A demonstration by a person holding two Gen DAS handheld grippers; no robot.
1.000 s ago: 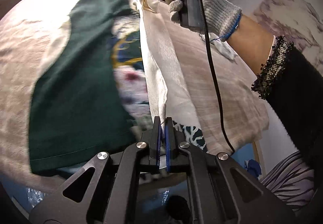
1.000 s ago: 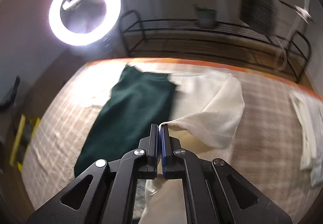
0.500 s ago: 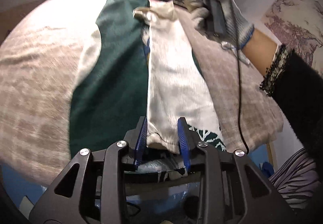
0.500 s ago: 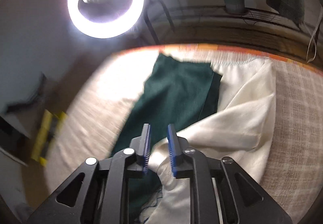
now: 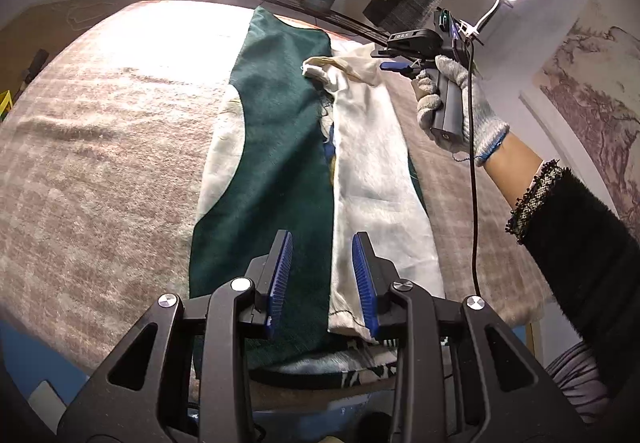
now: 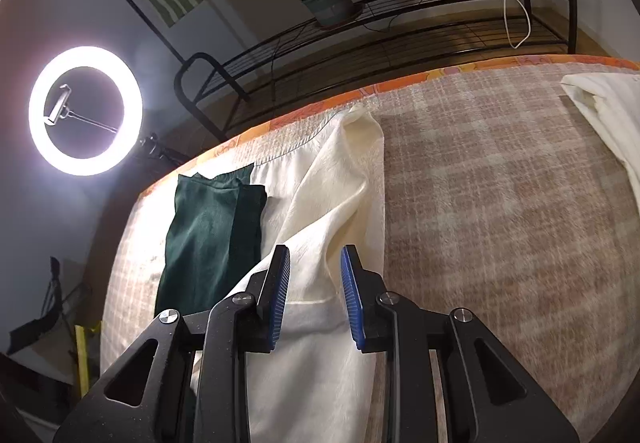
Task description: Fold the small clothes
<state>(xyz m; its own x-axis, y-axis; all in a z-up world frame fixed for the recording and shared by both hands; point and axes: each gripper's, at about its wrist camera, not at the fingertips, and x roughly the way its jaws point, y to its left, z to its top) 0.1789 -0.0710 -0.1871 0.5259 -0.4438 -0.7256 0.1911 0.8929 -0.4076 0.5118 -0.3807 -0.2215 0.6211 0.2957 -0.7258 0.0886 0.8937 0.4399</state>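
Left wrist view first, and we read it from nine o'clock across to three. At nine o'clock lies the bare checked blanket (image 5: 100, 163) that covers the table. Toward the centre a green cloth (image 5: 276, 147) runs as a long strip from twelve o'clock down to six, flat on the blanket, with a pale lining showing along its nine o'clock edge. Just beside it, overlapping its three o'clock edge, lies the cream cloth (image 5: 372, 171), folded into a narrow strip with a bunched end at twelve o'clock. Our left gripper (image 5: 322, 279) sits at six o'clock with its blue pads spread; its jaws have just been opening, the near ends of both cloths show between them, and neither pad presses on fabric. At two o'clock our gloved hand (image 5: 460, 103) holds the right gripper (image 5: 396, 65) near the cream cloth's bunched end.

Right wrist view, again from nine o'clock: a ring light (image 6: 85, 110) glows at nine to ten o'clock, then the green cloth (image 6: 208, 239), then the cream cloth (image 6: 320, 211) at the centre. The right gripper (image 6: 314, 297) at six o'clock also stands spread, having just been opening, with cream fabric between the pads but not pinched. Bare blanket (image 6: 500, 223) fills three o'clock, and more cream fabric (image 6: 612, 115) lies at two o'clock.
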